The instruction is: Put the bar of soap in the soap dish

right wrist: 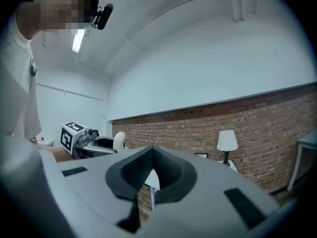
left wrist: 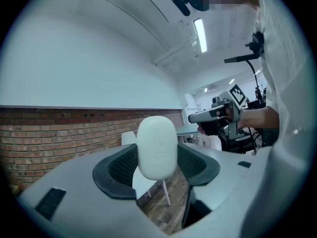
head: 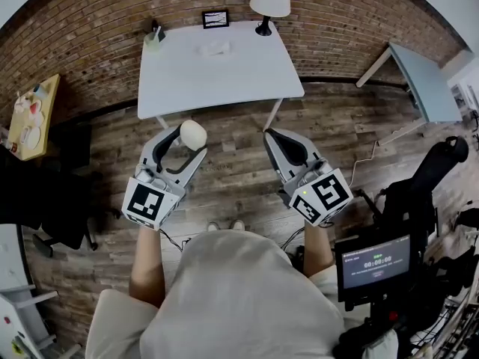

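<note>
A red brick wall (head: 90, 21) and a dark plank floor (head: 352, 126) surround a white rectangular table (head: 217, 81) at upper centre. Left of centre, the left gripper (head: 185, 140) has its fingers spread wide, clamping the white oval bar of soap (head: 193, 134) just below the table's near edge. At right, the right gripper (head: 274, 136) has its fingers together, empty.

At centre frame the jaws clamp a white soap (left wrist: 157, 145) standing upright. A brick wall (left wrist: 59, 133) fills the lower left; the right gripper (left wrist: 195, 116), in a hand (left wrist: 257, 118), shows at right.
</note>
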